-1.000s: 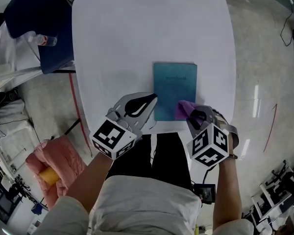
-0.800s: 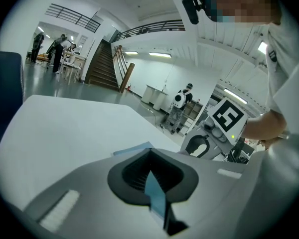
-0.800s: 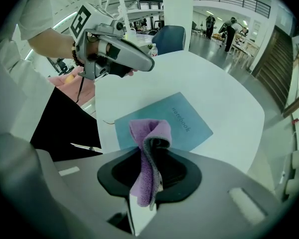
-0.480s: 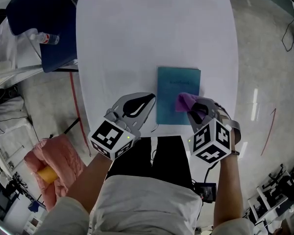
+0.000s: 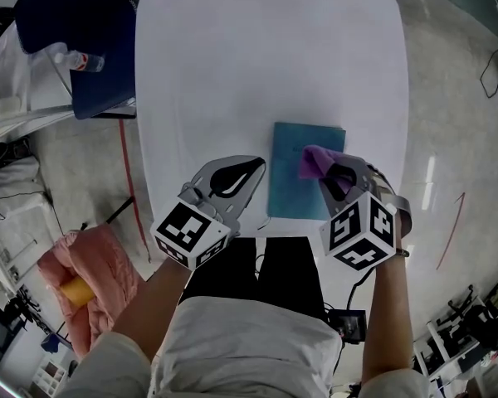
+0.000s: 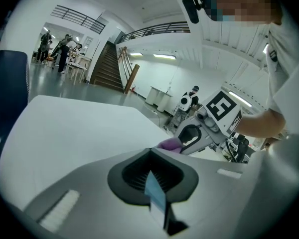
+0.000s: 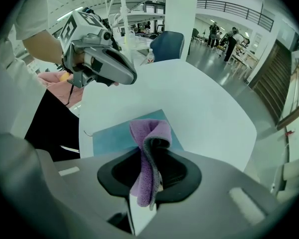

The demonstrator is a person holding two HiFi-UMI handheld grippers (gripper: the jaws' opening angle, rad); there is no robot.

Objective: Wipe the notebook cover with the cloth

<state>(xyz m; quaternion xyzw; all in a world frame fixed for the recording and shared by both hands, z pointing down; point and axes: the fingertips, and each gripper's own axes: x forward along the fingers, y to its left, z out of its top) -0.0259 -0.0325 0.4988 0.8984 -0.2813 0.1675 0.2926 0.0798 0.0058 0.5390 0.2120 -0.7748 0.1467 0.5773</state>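
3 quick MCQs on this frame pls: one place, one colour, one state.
1. Where on the table is the notebook? A far left corner; B near edge, right of middle; C far edge.
2. Colour of the cloth? A purple; B yellow; C white.
3. State of the right tool? A open, empty; B shut on the cloth; C shut on a pen.
1 B: it lies close to the person, right of centre. 2 A: purple in both views. 3 B: the cloth sits pinched between its jaws.

No legible print, even on the notebook cover.
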